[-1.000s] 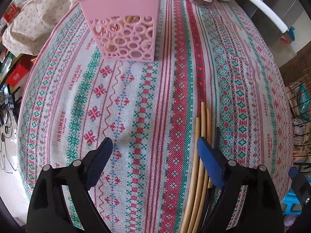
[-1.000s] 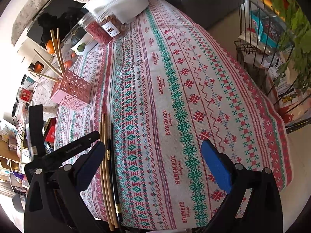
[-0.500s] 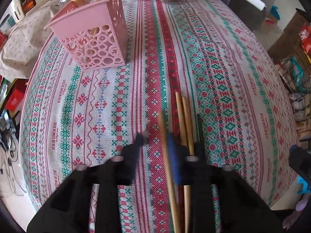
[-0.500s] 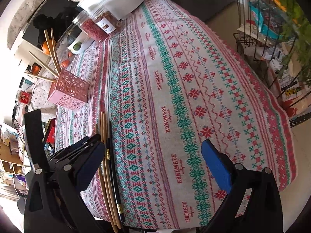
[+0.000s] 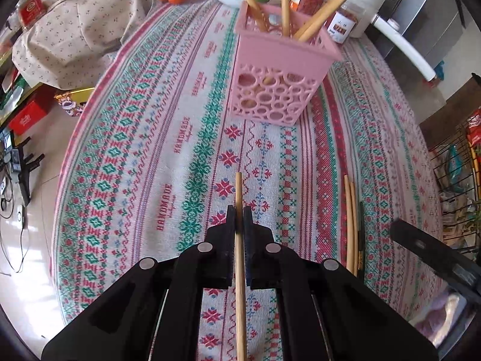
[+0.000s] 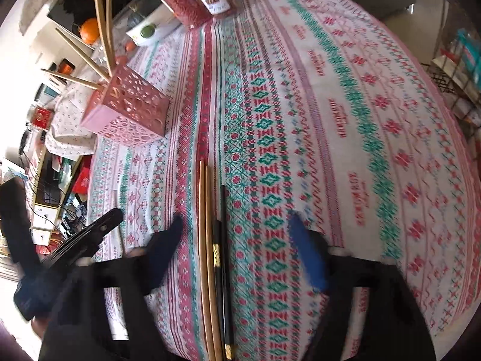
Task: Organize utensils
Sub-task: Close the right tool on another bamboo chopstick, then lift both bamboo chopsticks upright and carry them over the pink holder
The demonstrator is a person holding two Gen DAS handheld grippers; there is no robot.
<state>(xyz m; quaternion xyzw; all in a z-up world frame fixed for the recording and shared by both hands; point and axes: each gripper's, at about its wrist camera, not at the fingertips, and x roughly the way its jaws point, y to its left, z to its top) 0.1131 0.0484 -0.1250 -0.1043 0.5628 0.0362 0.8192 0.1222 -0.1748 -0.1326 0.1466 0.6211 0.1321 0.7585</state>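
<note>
One chopstick (image 5: 239,198) pinched (left hand-held gripper (image 5: 239,221)).

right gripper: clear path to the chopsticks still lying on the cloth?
Probably yes. The right gripper is closing with the two wooden chopsticks and the black chopstick between its jaws, pads not yet touching. Nothing covers them; the left gripper is off to the side.

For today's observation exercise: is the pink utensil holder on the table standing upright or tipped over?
Upright. The pink utensil holder stands on its base on the tablecloth, open top upward, with wooden chopsticks sticking out above its rim.
</note>
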